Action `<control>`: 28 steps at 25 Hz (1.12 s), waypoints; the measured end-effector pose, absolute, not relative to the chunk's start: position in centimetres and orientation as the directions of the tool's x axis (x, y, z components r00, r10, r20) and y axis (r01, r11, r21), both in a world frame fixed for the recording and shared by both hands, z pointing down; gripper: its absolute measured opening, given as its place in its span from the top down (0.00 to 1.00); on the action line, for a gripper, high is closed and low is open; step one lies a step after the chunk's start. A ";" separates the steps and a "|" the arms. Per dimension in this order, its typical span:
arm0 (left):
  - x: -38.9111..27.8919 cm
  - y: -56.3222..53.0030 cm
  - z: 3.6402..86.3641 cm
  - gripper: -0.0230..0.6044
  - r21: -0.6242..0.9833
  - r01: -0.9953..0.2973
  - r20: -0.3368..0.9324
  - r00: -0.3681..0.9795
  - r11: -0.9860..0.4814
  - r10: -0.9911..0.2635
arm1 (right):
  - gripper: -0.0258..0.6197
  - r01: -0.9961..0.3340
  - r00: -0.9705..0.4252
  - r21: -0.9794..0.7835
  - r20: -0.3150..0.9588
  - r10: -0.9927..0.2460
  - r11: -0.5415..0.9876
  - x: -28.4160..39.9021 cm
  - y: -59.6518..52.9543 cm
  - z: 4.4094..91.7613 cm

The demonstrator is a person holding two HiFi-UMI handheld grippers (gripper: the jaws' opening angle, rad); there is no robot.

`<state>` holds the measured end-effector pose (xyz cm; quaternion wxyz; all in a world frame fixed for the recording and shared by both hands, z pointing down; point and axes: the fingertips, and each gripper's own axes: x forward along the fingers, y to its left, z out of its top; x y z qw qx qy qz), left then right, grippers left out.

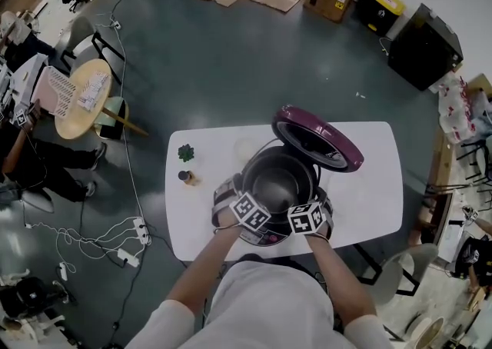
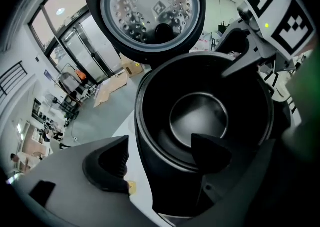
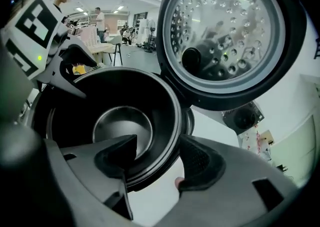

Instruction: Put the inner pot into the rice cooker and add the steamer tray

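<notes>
Nearest to me are the dark jaws of my left hand-held gripper [image 2: 160, 148], standing wide. One jaw hangs outside over the white table [image 1: 369, 186] and the other is inside the inner pot [image 2: 200, 116]. The pot's near wall and rim stand between them, with a gap on both sides, so nothing is held.

My right hand-held gripper [image 3: 156, 146] is wide as well and straddles the rim on the opposite side. Its left jaw is inside the pot and its right jaw is outside. I see daylight between the ribbed outer pad and the rim, so this one holds nothing either.

The inner pot sits down in the rice cooker [image 1: 265, 236], with its bare metal bottom showing and nothing in it. The cooker stands near the middle of the table, close to the edge nearest me. Its lid [image 1: 315, 136] is tipped up and back at the far right, purple outside, with a dimpled metal plate on its underside.

From the head view, both marker cubes sit side by side at the cooker's near rim, with my forearms reaching down to them. Well to the left of the cooker, a small green plant [image 1: 186, 153] stands on the table, with a small brown thing [image 1: 184, 177] just in front of it that I cannot make out.
</notes>
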<state>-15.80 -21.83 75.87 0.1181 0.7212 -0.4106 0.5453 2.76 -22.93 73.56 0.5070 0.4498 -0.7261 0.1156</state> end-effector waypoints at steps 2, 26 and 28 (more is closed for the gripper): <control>-15.8 -21.7 76.0 0.28 -0.261 -0.727 0.885 0.084 -0.635 -0.459 | 0.52 -0.755 -0.076 0.315 0.829 -0.554 0.575 2.4 -23.0 73.4; -11.7 -20.3 70.4 0.29 -0.073 -0.759 0.794 0.348 -0.647 -0.498 | 0.54 -0.904 -0.168 0.147 0.742 -0.649 0.402 5.3 -19.6 68.7; -11.0 -20.0 70.0 0.29 -0.064 -0.752 0.791 0.363 -0.656 -0.493 | 0.54 -0.911 -0.176 0.129 0.738 -0.651 0.391 5.8 -19.1 68.7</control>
